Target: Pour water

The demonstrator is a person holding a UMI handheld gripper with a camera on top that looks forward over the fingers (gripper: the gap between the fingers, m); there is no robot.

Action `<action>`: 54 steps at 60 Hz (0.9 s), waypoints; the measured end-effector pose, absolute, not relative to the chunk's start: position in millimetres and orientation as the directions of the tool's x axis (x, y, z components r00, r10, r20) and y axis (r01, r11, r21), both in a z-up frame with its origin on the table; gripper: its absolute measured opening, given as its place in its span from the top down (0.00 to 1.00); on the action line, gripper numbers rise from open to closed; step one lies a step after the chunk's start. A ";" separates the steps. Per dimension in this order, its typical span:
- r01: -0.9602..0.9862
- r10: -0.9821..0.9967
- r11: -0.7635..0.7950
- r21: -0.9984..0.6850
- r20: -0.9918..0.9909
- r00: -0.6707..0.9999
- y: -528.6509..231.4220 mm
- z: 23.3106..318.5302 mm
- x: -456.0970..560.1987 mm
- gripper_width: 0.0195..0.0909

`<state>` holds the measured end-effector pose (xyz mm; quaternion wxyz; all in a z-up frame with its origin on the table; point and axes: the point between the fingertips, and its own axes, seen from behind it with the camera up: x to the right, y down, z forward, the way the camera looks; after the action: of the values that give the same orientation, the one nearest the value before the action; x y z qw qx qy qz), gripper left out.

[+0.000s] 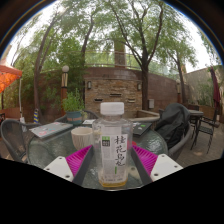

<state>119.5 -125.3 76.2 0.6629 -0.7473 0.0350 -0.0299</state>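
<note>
My gripper (112, 160) sits at a bottle (111, 146), which stands upright between my two fingers. Pink pads (80, 158) flank it on both sides and look pressed against its body, so I'm clamped on the bottle. It's clear plastic with a white cap (113, 107), a white label with dark characters and a green band, and yellowish liquid low inside. Below the bottle is a glass table (45, 148). Beyond the bottle stand dark chairs (175, 125), one at each side of the table. Further behind the bottle there's a brick wall (100, 85) and trees (135, 30) above it.
</note>
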 end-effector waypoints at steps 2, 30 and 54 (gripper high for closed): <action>-0.013 -0.115 -0.112 -0.994 -0.001 0.993 -118.8 79.2 121.2 0.10; 0.194 -0.155 -0.205 -0.959 0.227 0.961 -80.0 78.9 135.7 0.62; 0.952 0.019 -0.182 0.246 0.969 -0.246 39.6 159.9 140.9 0.62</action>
<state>140.9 39.6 159.9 0.3868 -0.4766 -0.5094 -0.6031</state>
